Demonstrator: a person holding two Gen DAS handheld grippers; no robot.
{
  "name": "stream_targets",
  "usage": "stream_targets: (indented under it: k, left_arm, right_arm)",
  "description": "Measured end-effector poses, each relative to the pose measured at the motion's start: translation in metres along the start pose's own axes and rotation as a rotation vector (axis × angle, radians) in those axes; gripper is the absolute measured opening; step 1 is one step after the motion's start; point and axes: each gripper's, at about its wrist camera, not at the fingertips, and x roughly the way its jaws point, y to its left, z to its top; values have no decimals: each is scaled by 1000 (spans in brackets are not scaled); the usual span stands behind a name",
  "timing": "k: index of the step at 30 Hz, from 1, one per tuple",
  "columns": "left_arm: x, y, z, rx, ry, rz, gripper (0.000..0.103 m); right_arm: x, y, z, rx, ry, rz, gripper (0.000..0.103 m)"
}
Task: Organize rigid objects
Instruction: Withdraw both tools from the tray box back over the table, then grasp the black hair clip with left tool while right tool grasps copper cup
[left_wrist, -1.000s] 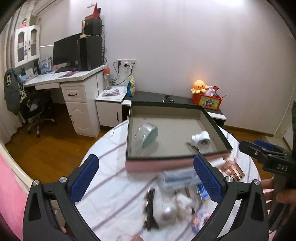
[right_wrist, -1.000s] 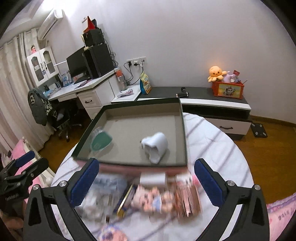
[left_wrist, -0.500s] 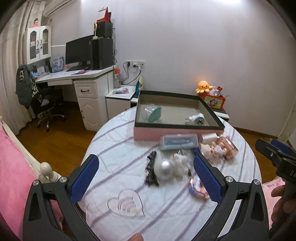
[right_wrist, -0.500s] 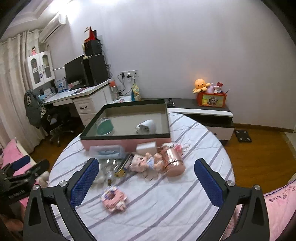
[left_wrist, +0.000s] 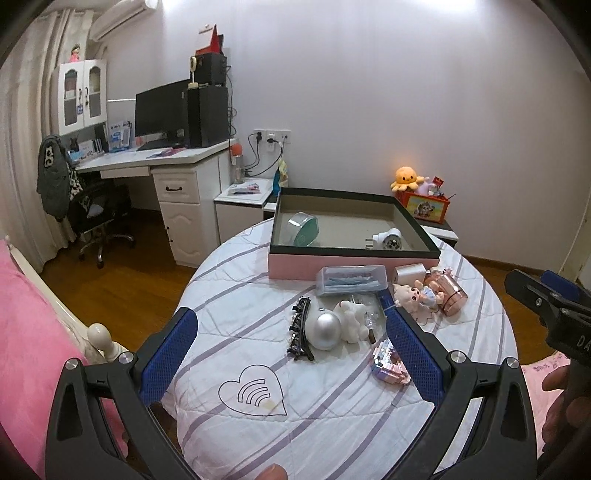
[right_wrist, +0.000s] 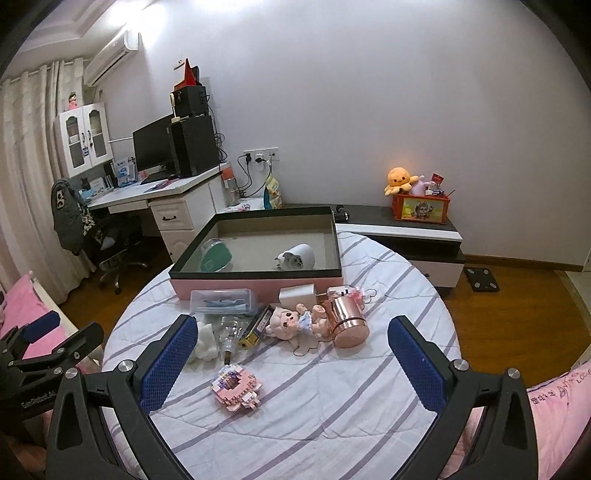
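Note:
A pink box with a dark rim (left_wrist: 351, 263) (right_wrist: 258, 286) stands at the far side of the round table. Inside lie a teal round case (left_wrist: 303, 229) (right_wrist: 216, 259) and a white plug adapter (left_wrist: 388, 239) (right_wrist: 297, 257). In front lie a clear case (left_wrist: 351, 280) (right_wrist: 223, 301), a doll (left_wrist: 415, 295) (right_wrist: 291, 321), a rose-gold cup (left_wrist: 448, 295) (right_wrist: 347, 319), a silver ball (left_wrist: 325, 330), a black hair clip (left_wrist: 300, 328) and a pink brick model (left_wrist: 389, 365) (right_wrist: 236, 386). My left gripper (left_wrist: 291, 354) and right gripper (right_wrist: 291, 363) are both open and empty, held back above the table's near edge.
The striped cloth (left_wrist: 258, 332) carries a heart logo (left_wrist: 253, 391) near the front. A white desk (left_wrist: 162, 162) with monitor and chair stands at the left. A low cabinet (right_wrist: 402, 227) with toys stands behind. Pink bedding (left_wrist: 26, 332) lies at both sides.
Both grippers have pulled back and up from the box, so the whole table now shows. Both stay open and empty.

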Motion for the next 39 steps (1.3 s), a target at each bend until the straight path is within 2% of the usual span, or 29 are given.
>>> stream_targets:
  k: [13, 24, 31, 39]
  left_arm:
    - [24, -10, -12, 21, 74, -13, 103]
    - [108, 6, -46, 29, 278, 58, 102]
    - [140, 15, -47, 26, 335, 58, 98]
    - [165, 14, -33, 74, 348, 44, 98]
  right_arm:
    - [21, -25, -6, 33, 72, -55, 103]
    - [73, -53, -19, 57, 193, -94, 103]
    - [110, -54, -25, 35, 261, -99, 102]
    - [140, -64, -24, 25, 310, -109, 86]
